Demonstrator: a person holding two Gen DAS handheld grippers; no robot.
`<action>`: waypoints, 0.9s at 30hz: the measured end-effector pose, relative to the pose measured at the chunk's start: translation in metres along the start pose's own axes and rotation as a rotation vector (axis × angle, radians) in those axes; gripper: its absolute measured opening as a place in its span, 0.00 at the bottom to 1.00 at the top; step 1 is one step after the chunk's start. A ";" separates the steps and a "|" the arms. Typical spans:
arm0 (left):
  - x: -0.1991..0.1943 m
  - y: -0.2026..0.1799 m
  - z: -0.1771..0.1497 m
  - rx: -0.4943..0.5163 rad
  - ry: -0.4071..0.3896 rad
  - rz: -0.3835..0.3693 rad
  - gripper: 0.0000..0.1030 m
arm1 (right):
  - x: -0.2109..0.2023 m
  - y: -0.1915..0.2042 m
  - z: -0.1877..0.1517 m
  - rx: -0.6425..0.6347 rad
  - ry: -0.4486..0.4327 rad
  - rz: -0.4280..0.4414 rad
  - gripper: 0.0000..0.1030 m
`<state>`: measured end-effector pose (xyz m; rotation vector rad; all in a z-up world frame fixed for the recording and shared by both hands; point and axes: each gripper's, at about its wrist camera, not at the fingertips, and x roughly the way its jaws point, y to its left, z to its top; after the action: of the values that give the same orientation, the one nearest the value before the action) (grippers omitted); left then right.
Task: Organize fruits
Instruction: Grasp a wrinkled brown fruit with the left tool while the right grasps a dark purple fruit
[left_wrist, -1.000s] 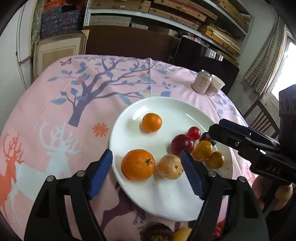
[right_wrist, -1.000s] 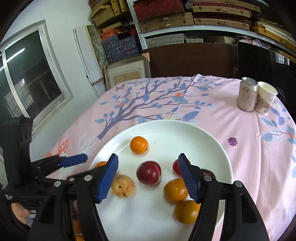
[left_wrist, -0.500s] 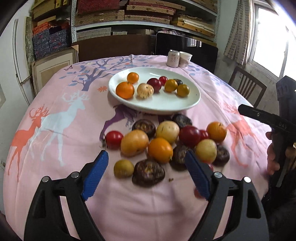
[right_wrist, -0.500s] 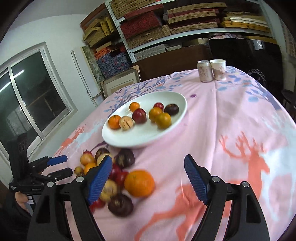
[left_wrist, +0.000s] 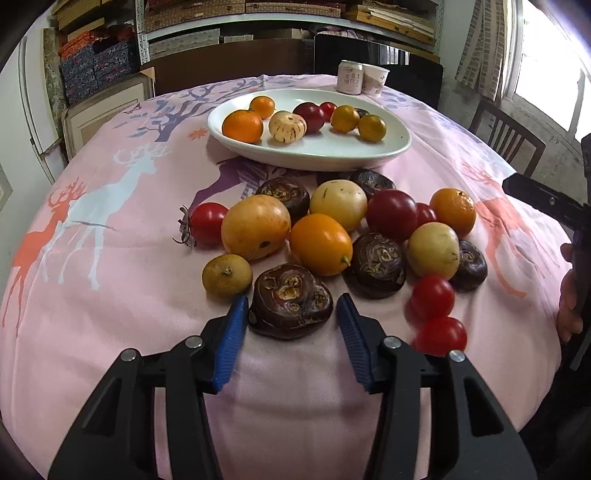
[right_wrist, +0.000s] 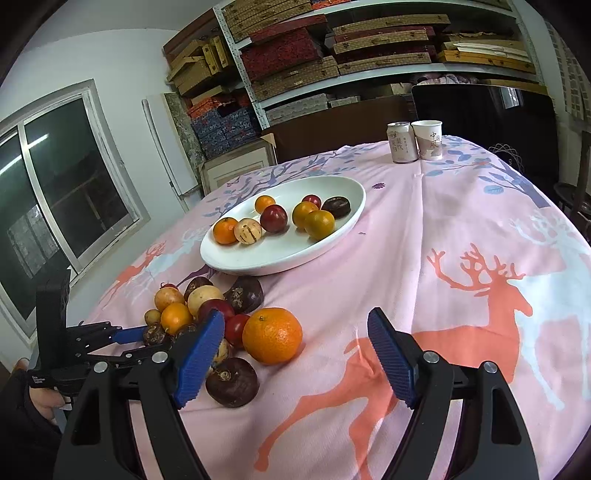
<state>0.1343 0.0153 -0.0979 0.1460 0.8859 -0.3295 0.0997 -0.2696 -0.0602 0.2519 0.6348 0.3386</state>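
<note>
Both tools left the plate; only left view shows chestnut straddled.

At the far edge of your tabletop, under its pink cloth printed with deer and a tree, a drink can and a paper cup stand side by side, touching or nearly so. Behind them you have shelves stacked with flat woven boxes. A dark-paned window sits on one wall, and a wooden chair stands beside the tabletop.
</note>
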 end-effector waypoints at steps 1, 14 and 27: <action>0.002 -0.002 0.002 0.007 0.007 0.004 0.48 | 0.000 0.000 0.000 -0.001 0.001 0.002 0.78; -0.032 0.011 -0.008 -0.083 -0.123 -0.029 0.43 | 0.003 0.018 -0.009 -0.072 0.067 0.026 0.74; -0.052 0.006 -0.015 -0.067 -0.140 -0.055 0.43 | 0.046 0.079 -0.034 -0.288 0.314 -0.072 0.43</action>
<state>0.0949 0.0365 -0.0667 0.0360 0.7625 -0.3560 0.0954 -0.1755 -0.0858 -0.1032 0.8911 0.3989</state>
